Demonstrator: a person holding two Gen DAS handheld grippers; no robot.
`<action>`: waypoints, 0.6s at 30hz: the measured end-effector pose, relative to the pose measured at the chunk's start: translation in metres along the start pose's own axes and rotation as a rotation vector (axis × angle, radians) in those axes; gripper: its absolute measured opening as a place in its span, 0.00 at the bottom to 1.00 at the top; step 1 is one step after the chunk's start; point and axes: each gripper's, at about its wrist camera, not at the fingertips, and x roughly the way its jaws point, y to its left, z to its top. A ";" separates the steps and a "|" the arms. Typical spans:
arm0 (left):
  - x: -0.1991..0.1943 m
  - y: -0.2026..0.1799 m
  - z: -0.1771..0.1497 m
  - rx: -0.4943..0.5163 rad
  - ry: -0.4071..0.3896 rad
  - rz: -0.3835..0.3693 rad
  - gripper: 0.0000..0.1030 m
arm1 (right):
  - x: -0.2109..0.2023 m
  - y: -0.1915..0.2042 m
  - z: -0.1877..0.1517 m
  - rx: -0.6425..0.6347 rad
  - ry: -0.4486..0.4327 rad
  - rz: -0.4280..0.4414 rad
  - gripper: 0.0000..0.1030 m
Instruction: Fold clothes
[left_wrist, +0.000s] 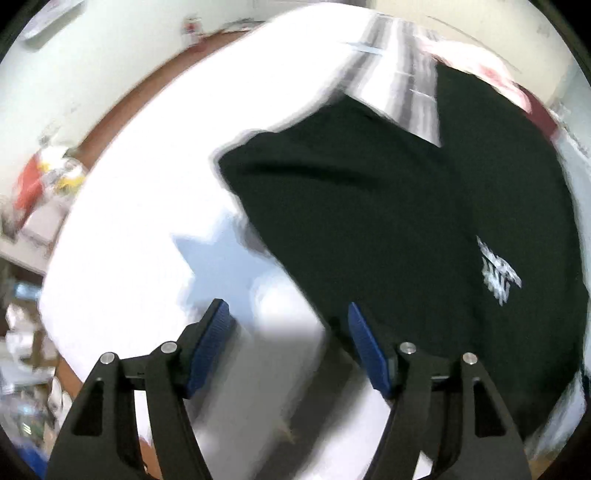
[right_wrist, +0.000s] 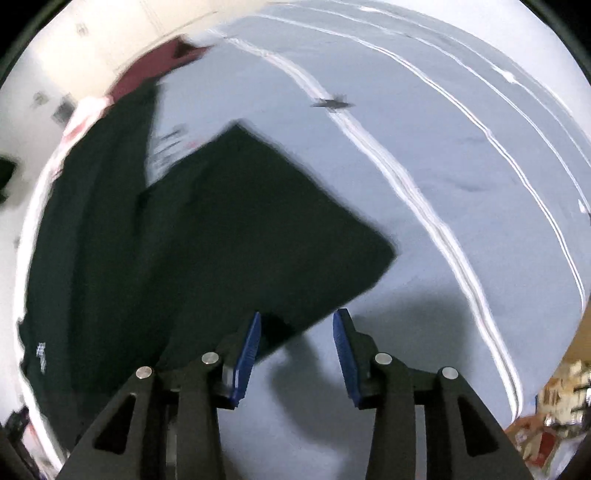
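white surface (left_wrist: 155, 192) fills most of both views, heavy motion blur; in right wrist view it reads grey-blue with pale streaks (right_wrist: 443, 166)

dark green T-shirt (left_wrist: 388, 221) lies on it, center to right of left view; center-left in right view (right_wrist: 166, 240), one folded corner pointing right of center

small white print (left_wrist: 498, 275) on the shirt, right side of left view

left gripper (left_wrist: 290, 332) at bottom center, blue fingers (left_wrist: 210, 343) spread, nothing between them, over bare surface just left of shirt edge

right gripper (right_wrist: 295, 343) bottom center, fingers (right_wrist: 247, 354) spread, not pinching; shirt hem just beyond the left one, contact unclear

blurred room clutter (left_wrist: 48, 177) at left edge
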 end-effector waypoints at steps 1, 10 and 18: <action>0.010 0.007 0.013 -0.038 -0.006 0.018 0.63 | 0.007 -0.002 0.004 0.015 0.002 -0.013 0.36; 0.072 0.009 0.085 0.004 -0.010 0.103 0.61 | 0.044 -0.009 0.030 0.063 0.010 -0.072 0.36; 0.051 0.023 0.102 0.044 -0.027 0.088 0.04 | 0.046 0.001 0.050 0.068 -0.001 -0.111 0.04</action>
